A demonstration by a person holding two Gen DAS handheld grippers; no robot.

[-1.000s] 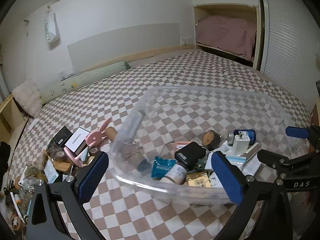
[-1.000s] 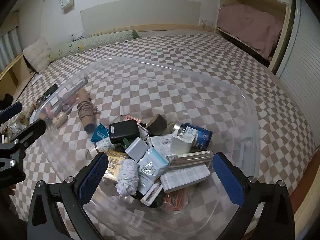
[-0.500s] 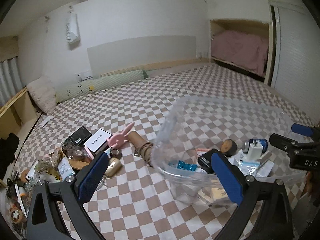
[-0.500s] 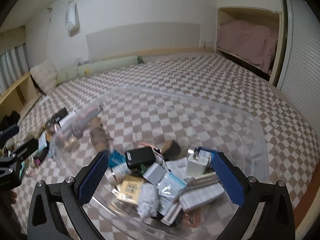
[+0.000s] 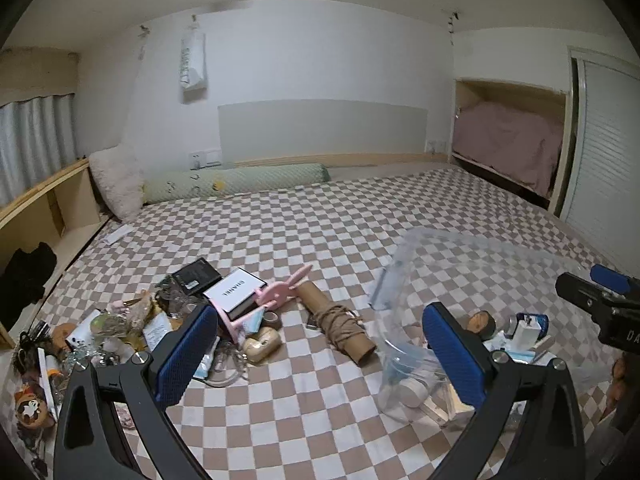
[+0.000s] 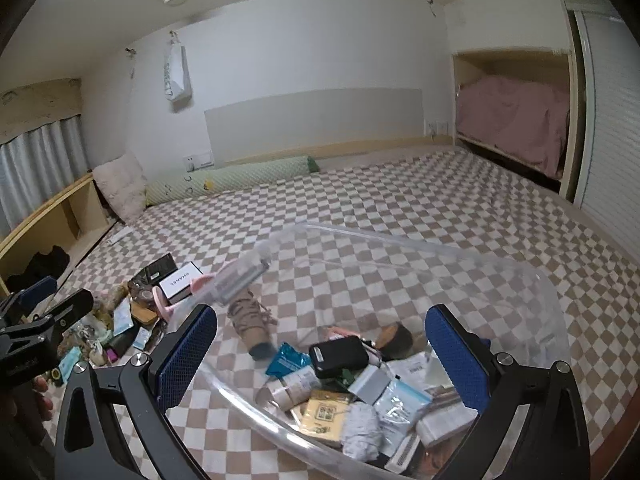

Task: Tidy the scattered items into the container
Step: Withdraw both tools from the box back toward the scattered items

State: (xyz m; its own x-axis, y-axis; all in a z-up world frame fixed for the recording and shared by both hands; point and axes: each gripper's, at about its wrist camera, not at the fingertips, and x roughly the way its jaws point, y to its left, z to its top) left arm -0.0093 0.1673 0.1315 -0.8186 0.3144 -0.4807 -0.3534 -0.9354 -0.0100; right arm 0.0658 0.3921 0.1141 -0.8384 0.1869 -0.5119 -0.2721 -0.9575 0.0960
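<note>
A clear plastic tub (image 6: 400,240) sits on the checkered bed, holding several small items such as a black case (image 6: 338,356). It also shows in the left wrist view (image 5: 404,256) at the right. My right gripper (image 6: 320,364) is open and empty just above the tub's near rim. My left gripper (image 5: 320,356) is open and empty over the bed, left of the tub. Scattered items lie to the left: a cardboard tube wound with twine (image 5: 338,322), a pink rabbit stand (image 5: 280,292), a white Chanel box (image 5: 236,292), a black box (image 5: 196,276) and a beige case (image 5: 262,344).
A heap of small clutter (image 5: 92,332) lies at the bed's left edge beside wooden shelves (image 5: 44,208). A green bolster (image 5: 236,182) and a fluffy pillow (image 5: 116,184) lie at the headboard. A closet alcove (image 5: 508,140) is at the right.
Both grippers have pulled back and risen from the tub. The left one has swung left, so the scattered pile now lies ahead of it. Nothing was picked up.
</note>
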